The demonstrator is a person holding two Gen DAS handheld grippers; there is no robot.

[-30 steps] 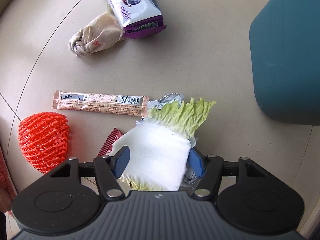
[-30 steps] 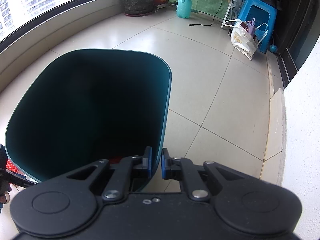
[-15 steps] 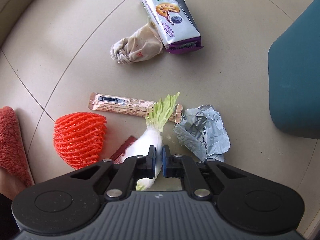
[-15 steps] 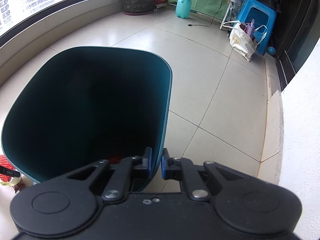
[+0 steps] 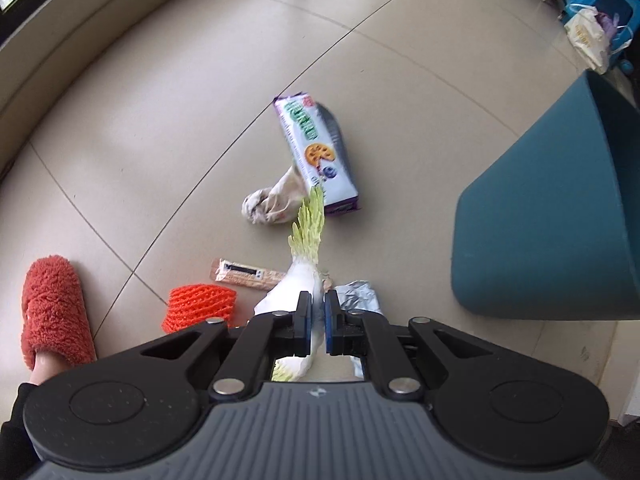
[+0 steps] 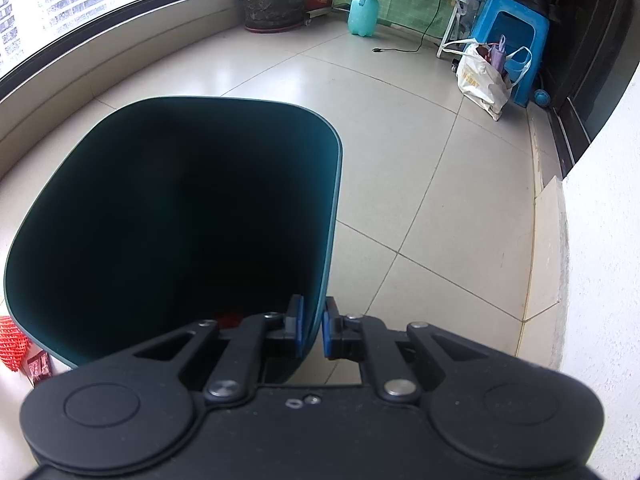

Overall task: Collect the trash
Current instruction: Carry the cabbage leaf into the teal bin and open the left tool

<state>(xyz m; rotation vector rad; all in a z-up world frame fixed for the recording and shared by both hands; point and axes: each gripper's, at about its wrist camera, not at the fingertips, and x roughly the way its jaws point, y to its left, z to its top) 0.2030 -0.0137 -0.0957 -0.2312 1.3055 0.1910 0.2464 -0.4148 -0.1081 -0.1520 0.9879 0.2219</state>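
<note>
Trash is mostly on the floor: the cabbage leaf (image 5: 306,276) hangs pinched in the closed left hand-held gripper (image 5: 316,322), clear of the tiles but not yet over the teal bin (image 5: 560,216). The right hand-held gripper (image 6: 312,326) is clamped on the bin's rim. Left to collect are the biscuit packet (image 5: 316,156), crumpled paper bag (image 5: 272,202), stick wrapper (image 5: 246,273), orange foam net (image 5: 200,306) and foil scrap (image 5: 358,300).

A fuzzy red slipper (image 5: 54,312) rests on the tiled floor (image 5: 160,120). By the far wall — a blue stool (image 6: 510,36), a white bag (image 6: 482,76) and a potted plant (image 6: 274,6).
</note>
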